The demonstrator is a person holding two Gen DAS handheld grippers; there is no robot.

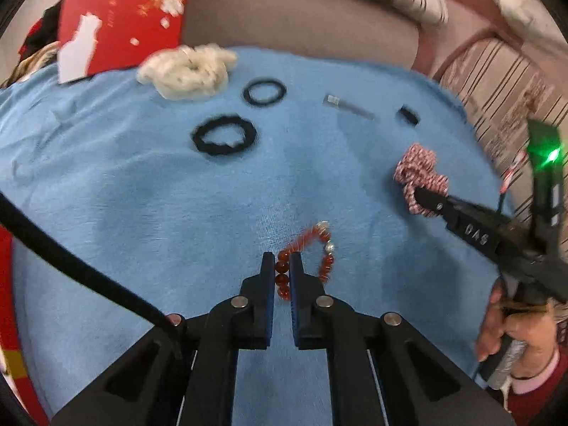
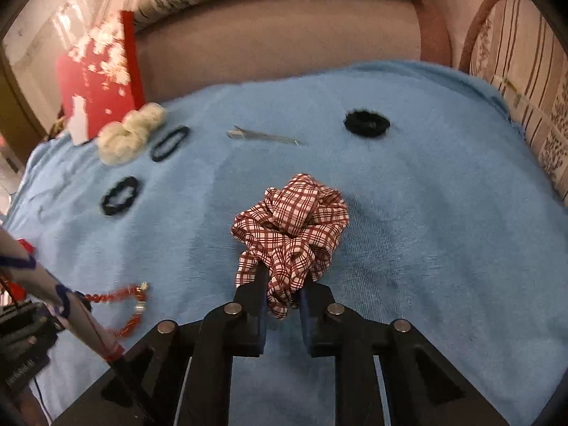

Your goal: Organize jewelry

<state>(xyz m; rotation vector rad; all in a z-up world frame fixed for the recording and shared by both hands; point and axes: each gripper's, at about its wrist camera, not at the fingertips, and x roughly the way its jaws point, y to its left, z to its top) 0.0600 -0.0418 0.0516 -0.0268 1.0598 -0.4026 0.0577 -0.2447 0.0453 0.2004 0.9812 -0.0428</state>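
My left gripper (image 1: 282,261) is shut on a red bead bracelet (image 1: 312,248) that hangs over the blue towel (image 1: 142,213); the bracelet also shows in the right wrist view (image 2: 124,301). My right gripper (image 2: 284,284) is shut on a red-and-white checked scrunchie (image 2: 291,227), which also shows in the left wrist view (image 1: 419,174). On the towel lie a fluffy white scrunchie (image 1: 188,71), a thin black hair tie (image 1: 264,91), a thick black scrunchie (image 1: 224,135), a metal hair clip (image 1: 348,106) and a small black scrunchie (image 2: 366,123).
A red box with white flowers (image 1: 124,14) leans at the far left against the sofa back (image 1: 291,21). Striped cushions (image 2: 525,81) rise at the right. A black cable (image 1: 71,266) crosses the lower left of the left wrist view.
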